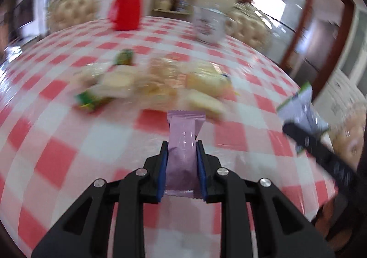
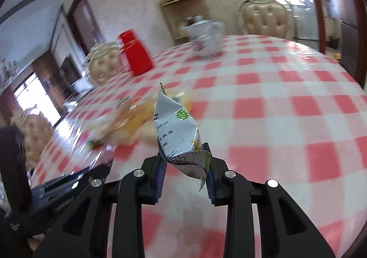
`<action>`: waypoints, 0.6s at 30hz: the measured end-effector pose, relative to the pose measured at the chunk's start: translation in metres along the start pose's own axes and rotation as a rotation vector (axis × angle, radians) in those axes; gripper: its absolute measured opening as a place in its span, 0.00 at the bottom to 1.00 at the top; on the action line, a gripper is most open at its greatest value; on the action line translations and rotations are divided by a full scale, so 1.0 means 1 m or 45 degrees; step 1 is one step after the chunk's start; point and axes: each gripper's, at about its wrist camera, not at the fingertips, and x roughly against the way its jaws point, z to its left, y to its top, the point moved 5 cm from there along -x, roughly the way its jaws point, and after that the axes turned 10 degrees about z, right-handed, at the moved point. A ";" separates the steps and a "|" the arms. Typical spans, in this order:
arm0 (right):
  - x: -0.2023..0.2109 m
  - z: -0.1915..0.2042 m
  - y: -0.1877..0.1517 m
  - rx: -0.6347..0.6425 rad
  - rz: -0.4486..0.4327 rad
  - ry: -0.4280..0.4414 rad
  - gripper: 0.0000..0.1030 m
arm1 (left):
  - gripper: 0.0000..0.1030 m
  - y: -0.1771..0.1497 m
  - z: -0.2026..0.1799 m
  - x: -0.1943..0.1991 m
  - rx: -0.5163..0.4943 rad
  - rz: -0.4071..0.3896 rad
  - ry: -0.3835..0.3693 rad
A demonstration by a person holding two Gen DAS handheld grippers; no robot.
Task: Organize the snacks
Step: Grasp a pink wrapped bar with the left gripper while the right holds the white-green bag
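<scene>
My left gripper [image 1: 182, 145] is shut on a pale purple snack bar [image 1: 183, 143], held above the red-and-white checked tablecloth [image 1: 57, 161]. Beyond it lies a blurred heap of wrapped snacks [image 1: 156, 83], pale yellow and green. At the right edge of the left wrist view the right gripper [image 1: 305, 134] carries a silver packet [image 1: 302, 108]. In the right wrist view my right gripper [image 2: 183, 150] is shut on that silver-and-green snack packet [image 2: 176, 129], which stands up between the pads. The snack heap [image 2: 128, 118] shows blurred to its left.
A red jug [image 1: 125, 5] and a white teapot [image 1: 209, 26] stand at the far side of the table; both also show as the red jug [image 2: 135, 53] and teapot [image 2: 206, 37]. Padded chairs [image 2: 266, 19] ring the table. A dark device [image 2: 59, 191] sits at lower left.
</scene>
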 end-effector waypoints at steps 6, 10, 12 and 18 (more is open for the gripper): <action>-0.001 0.054 -0.024 0.093 0.027 0.051 0.30 | 0.23 -0.018 0.037 0.032 0.149 -0.104 0.070; 0.001 0.073 -0.036 0.123 0.038 0.063 0.30 | 0.23 -0.033 0.054 0.040 0.200 -0.098 0.065; 0.001 0.082 -0.041 0.137 0.046 0.073 0.30 | 0.23 -0.037 0.060 0.044 0.214 -0.108 0.074; 0.003 0.111 -0.063 0.215 0.075 0.080 0.30 | 0.23 -0.050 0.074 0.054 0.262 -0.118 0.070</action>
